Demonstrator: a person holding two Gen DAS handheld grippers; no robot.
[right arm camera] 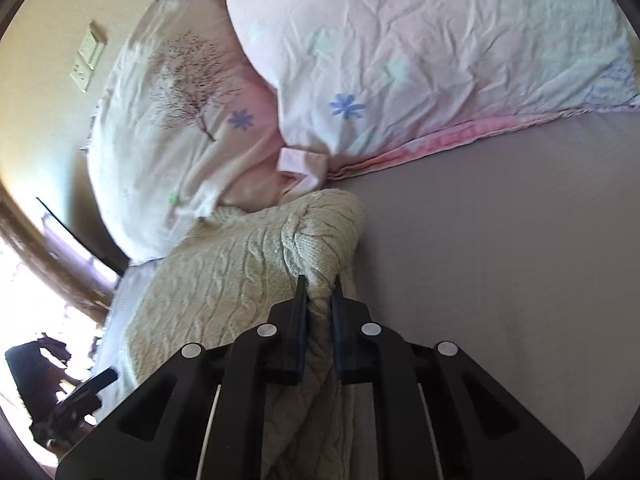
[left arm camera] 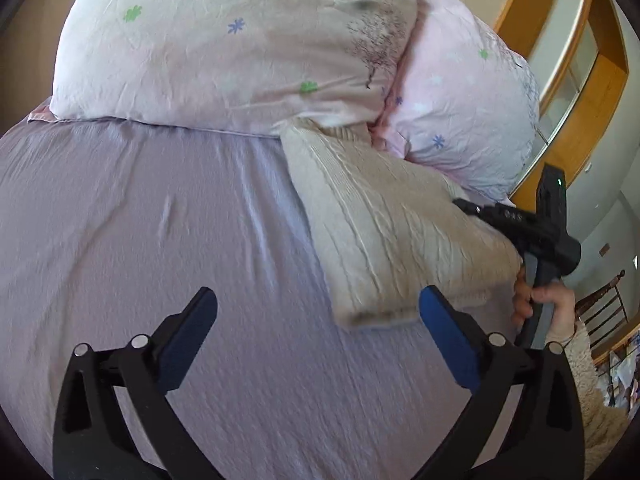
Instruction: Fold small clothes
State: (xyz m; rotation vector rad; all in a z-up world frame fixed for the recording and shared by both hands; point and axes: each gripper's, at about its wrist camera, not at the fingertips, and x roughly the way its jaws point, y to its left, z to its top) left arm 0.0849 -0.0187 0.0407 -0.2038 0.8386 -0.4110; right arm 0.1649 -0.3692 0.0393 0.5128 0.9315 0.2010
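Observation:
A cream cable-knit sweater [left arm camera: 384,216] lies folded on the lilac bed sheet [left arm camera: 160,220], its far end against the pillows. My left gripper [left arm camera: 316,300] is open and empty, just above the sheet near the sweater's near corner. In the right wrist view my right gripper [right arm camera: 319,286] is shut on a bunched fold of the sweater [right arm camera: 240,276]. The right gripper's body [left arm camera: 532,228] shows in the left wrist view at the sweater's right edge, held by a hand.
Two pink flowered pillows [left arm camera: 224,48] [left arm camera: 460,108] lie at the head of the bed, touching the sweater. A wooden frame [left arm camera: 568,92] and a chair [left arm camera: 604,312] stand to the right. A fuzzy sleeve [left arm camera: 592,392] is at the lower right.

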